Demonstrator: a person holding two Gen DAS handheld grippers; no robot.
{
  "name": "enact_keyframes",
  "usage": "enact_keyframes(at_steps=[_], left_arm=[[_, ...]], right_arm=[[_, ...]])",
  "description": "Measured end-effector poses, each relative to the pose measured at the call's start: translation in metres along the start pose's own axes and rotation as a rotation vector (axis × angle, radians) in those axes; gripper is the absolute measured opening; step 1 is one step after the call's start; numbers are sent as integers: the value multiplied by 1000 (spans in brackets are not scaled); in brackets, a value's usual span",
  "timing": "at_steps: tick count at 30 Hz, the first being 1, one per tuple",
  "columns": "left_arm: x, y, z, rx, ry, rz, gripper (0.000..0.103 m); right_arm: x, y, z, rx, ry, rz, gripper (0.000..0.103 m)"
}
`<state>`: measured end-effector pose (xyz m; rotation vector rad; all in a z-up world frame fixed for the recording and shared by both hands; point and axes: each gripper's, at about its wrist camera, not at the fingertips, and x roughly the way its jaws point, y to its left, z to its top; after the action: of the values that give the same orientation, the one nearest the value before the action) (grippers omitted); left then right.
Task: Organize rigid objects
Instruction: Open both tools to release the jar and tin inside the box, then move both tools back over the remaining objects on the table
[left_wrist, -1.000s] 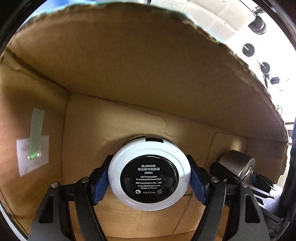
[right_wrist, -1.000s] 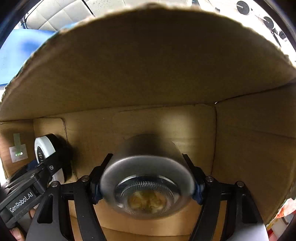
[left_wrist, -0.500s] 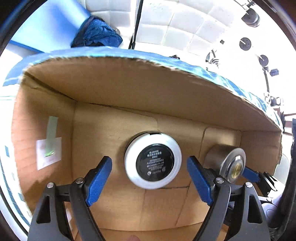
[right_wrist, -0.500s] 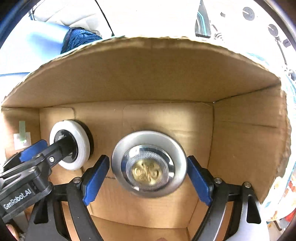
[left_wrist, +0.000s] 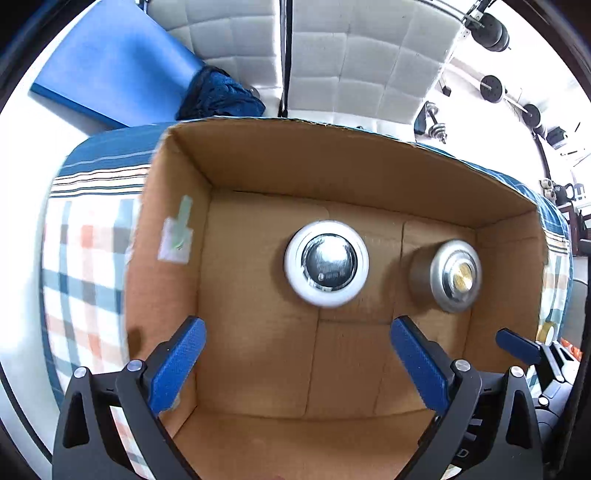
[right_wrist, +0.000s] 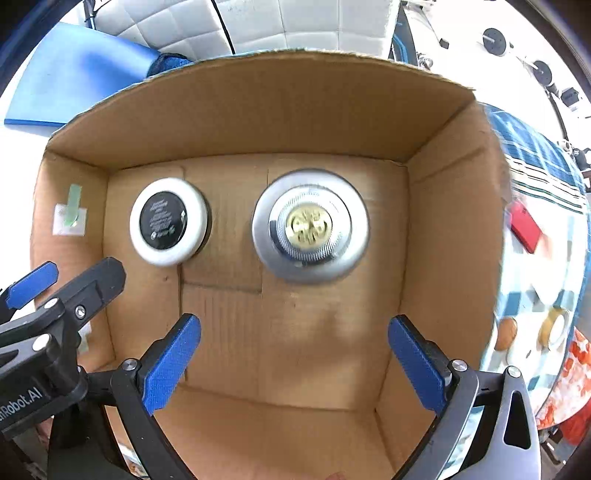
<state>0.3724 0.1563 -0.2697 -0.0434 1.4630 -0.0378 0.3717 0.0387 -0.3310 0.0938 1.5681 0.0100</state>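
Note:
A white round compact with a black label lies on the floor of an open cardboard box. Beside it, to the right, stands a silver jar with a gold centre on its lid. The right wrist view shows the same compact and jar in the box. My left gripper hangs above the compact, jaws opening wide, nothing between them. My right gripper hangs above the jar, jaws likewise opening, nothing between them. The left gripper's body shows at the lower left of the right wrist view.
The box sits on a checked cloth. A small white sticker with green tape is on the box's left wall. A red object and small round items lie on the cloth to the right. A blue mat lies beyond.
Both grippers let go of their loads, the compact and the jar, which now rest on the box floor. Both have opened wide and risen out of the box.

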Motion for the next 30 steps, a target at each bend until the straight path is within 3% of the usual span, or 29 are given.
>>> enact_keyframes(at_steps=[11, 22, 30], left_arm=[[-46, 5, -46, 23, -119, 22, 103], [-89, -6, -91, 35, -182, 41, 103], [-115, -65, -103, 75, -226, 25, 103]], right_arm=[[-76, -13, -72, -12, -107, 50, 103], [-108, -17, -122, -36, -152, 109, 103], [-131, -80, -145, 22, -175, 144, 103]])
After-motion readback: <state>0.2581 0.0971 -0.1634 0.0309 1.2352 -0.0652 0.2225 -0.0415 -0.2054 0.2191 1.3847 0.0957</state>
